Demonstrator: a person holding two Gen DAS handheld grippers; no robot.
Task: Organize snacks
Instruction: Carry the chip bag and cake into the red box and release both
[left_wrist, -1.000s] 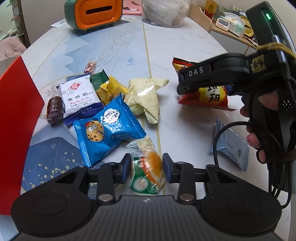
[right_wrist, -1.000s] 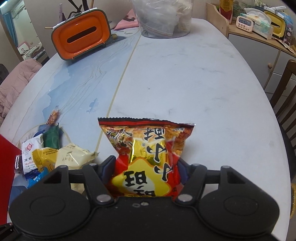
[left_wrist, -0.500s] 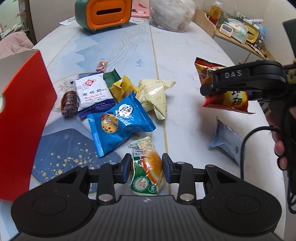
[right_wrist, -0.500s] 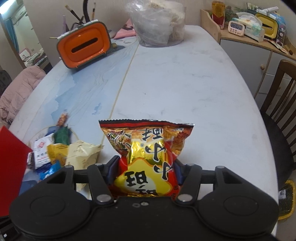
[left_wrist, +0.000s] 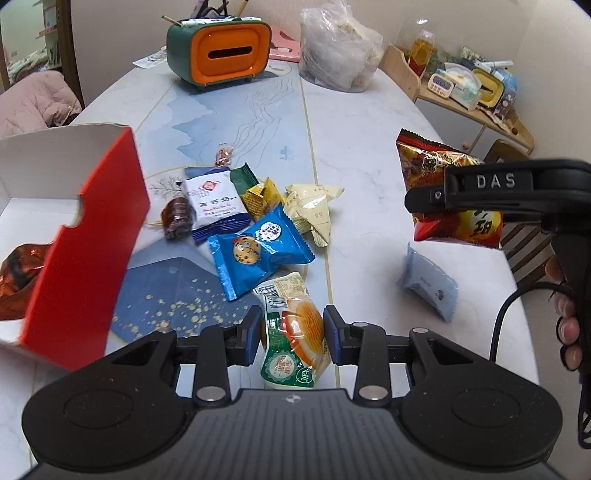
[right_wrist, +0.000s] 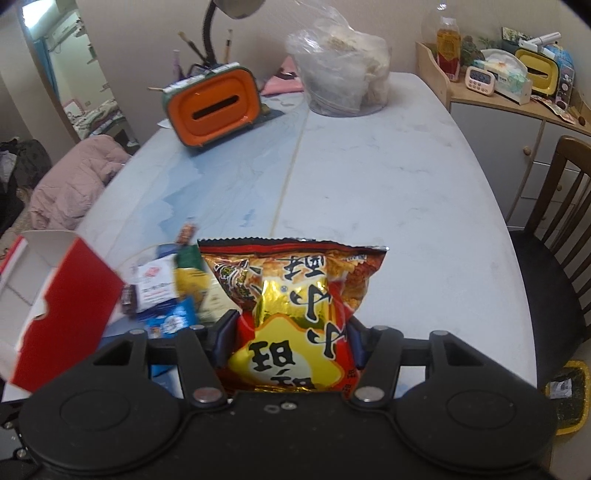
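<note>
My left gripper (left_wrist: 293, 326) is shut on a green and orange snack packet (left_wrist: 301, 334), held off the table. To its right, my right gripper (left_wrist: 424, 201) is held by a hand and is shut on a red and gold chip bag (left_wrist: 424, 166). In the right wrist view the chip bag (right_wrist: 295, 288) stands upright between the pads of the right gripper (right_wrist: 291, 332). An open red box (left_wrist: 92, 229) stands at the left with a foil wrapper (left_wrist: 18, 273) inside. Loose snacks lie mid-table: a blue cookie packet (left_wrist: 255, 254), a white packet (left_wrist: 212, 205), a cream packet (left_wrist: 312, 206) and a pale blue packet (left_wrist: 428, 286).
An orange and green tissue box (left_wrist: 221, 51) and a clear plastic bag (left_wrist: 336, 48) stand at the table's far end. A blue mat (left_wrist: 177, 291) lies under the snack pile. A wooden chair (right_wrist: 554, 221) and a cluttered side cabinet (right_wrist: 517, 110) are to the right.
Both grippers have risen with their packets still gripped, so the table looks farther away. The red box's open top has come into view at the left.
</note>
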